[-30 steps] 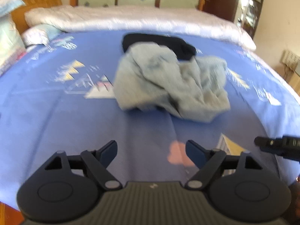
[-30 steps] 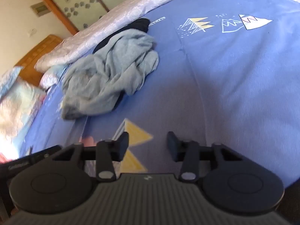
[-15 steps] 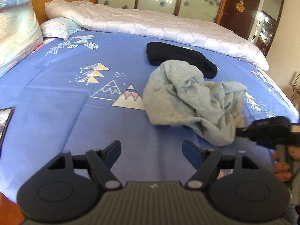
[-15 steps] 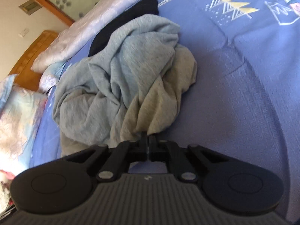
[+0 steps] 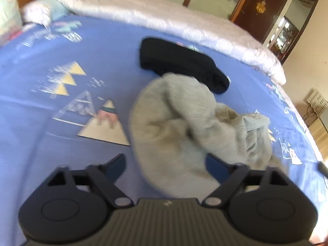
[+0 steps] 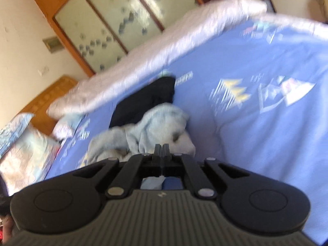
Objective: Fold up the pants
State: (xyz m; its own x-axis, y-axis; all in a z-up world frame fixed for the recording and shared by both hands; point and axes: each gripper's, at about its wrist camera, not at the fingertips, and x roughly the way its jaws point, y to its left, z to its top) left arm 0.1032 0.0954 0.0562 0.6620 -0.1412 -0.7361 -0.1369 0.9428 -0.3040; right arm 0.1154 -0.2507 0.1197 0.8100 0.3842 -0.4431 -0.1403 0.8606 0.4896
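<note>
A wide bed covered with a blue sheet printed with pale triangles and mountains (image 5: 106,78) fills both views. Along its far edge runs a long, rolled white quilted duvet (image 5: 164,14), with a wooden-framed wardrobe with frosted, dotted panels (image 6: 114,26) behind it and a wooden headboard (image 6: 49,100) at the end where a patterned pillow (image 6: 22,141) lies.

Near the middle of the sheet sits a crumpled heap of light grey knit pants (image 5: 184,123), bunched and unfolded. Just behind it, touching its far edge, lies a folded black garment (image 5: 178,63).

The left tool (image 5: 166,168) points down at the near edge of the heap. Its jaws stand spread and have just been closing; the grey cloth bulges between them, and its right finger (image 5: 217,168) lies against the fabric while the left finger (image 5: 116,164) is over bare sheet, so the cloth is not pinched.

The right tool (image 6: 162,149) has its jaws pressed together at the near edge of the heap. Whether they pinch a fold of the grey cloth cannot be told in the blur, though pale fabric shows right below them.
</note>
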